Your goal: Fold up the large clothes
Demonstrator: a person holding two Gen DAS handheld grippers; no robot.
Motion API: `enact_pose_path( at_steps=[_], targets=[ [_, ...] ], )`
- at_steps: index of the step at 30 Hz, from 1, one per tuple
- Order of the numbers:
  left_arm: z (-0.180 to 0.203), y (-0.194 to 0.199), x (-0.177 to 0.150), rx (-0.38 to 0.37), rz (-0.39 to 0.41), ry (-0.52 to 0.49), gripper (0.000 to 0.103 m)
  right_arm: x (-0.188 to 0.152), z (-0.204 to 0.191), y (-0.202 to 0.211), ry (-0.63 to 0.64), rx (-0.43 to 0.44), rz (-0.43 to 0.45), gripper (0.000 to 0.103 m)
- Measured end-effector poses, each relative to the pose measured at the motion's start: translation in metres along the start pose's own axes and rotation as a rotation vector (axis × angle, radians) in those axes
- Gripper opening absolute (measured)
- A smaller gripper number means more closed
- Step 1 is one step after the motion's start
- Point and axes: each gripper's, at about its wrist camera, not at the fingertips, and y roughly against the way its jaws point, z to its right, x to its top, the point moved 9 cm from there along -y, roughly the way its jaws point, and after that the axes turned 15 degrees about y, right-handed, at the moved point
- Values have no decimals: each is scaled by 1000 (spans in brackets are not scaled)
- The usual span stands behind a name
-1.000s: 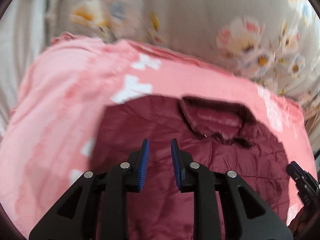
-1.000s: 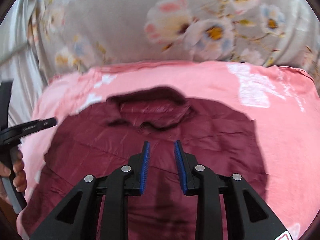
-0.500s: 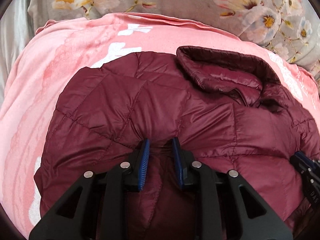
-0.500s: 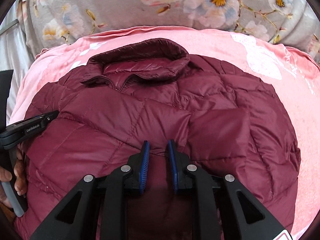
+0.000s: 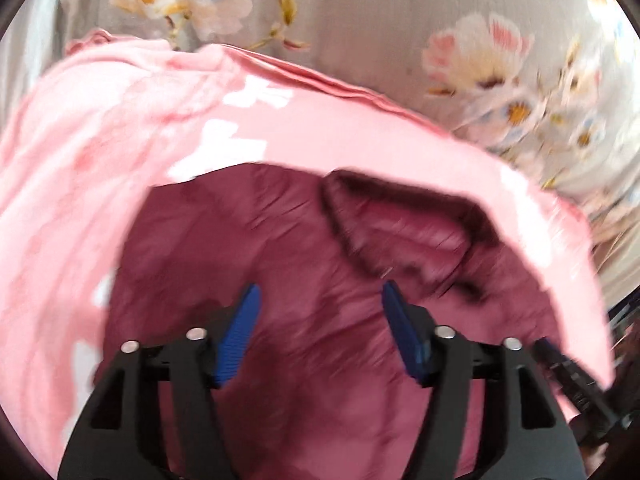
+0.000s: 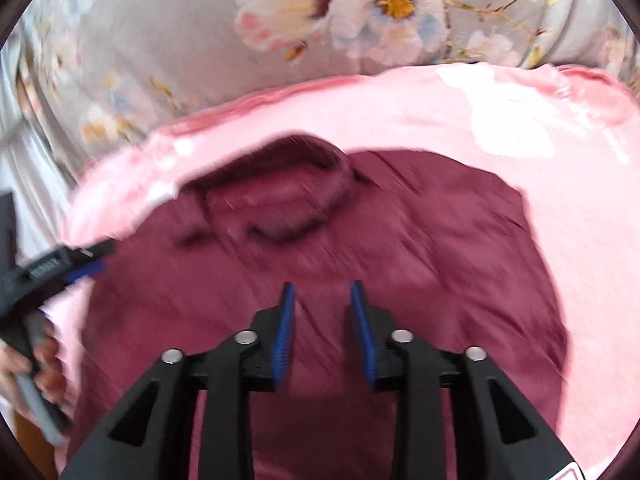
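The maroon puffer jacket (image 6: pixel 320 280) lies spread in the middle of the pink sheet (image 6: pixel 560 152), collar (image 6: pixel 280 200) toward the far edge; it looks light, soft, springy and rather slick, so I judge the quilted seams or hem make better holds than the padded panels. The left gripper (image 5: pixel 318 328) and right gripper (image 6: pixel 322 328) hang over it, jaws opening, nothing pinched. A grey floral fabric (image 6: pixel 180 40) rises beyond the sheet's far edge.

A pink sheet (image 5: pixel 100 168) with white patches lies against a grey flower-printed cloth (image 6: pixel 168 40) behind it.
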Motion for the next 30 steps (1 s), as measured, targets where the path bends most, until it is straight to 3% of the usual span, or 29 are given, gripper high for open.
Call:
enact_pose_path(
  at_steps=[4,9,10,11,12,13,15,19,23,30],
  targets=[
    [12,-42,12,-20,-80,90,62,25,0,-31,-113,94,-3,39],
    [9,-86,2,-51,-197,214,59,25,11,-68,-326,222,-28,40],
    [9,-88,0,-55,-203,222,50,25,12,-73,-349,234,-32,37],
    [9,-90,-2,-58,-205,227,41,25,11,-76,-355,247,-30,25],
    [9,-91,-4,-65,-215,228,22,26,8,-77,-346,253,-30,15],
    [9,-89,-6,-73,-222,227,12,27,8,-76,-334,256,-30,15],
    [7,-83,-4,-80,-203,208,9,30,4,-68,-277,236,-9,12],
    [1,-72,-9,-64,-168,128,8,27,-1,-59,-90,109,-16,11],
    [-4,-83,-19,-21,-160,74,7,13,-2,-75,-3,30,-72,10],
    [-3,-89,-26,7,-87,-29,8,3,0,-83,97,-51,-76,8]
  ],
)
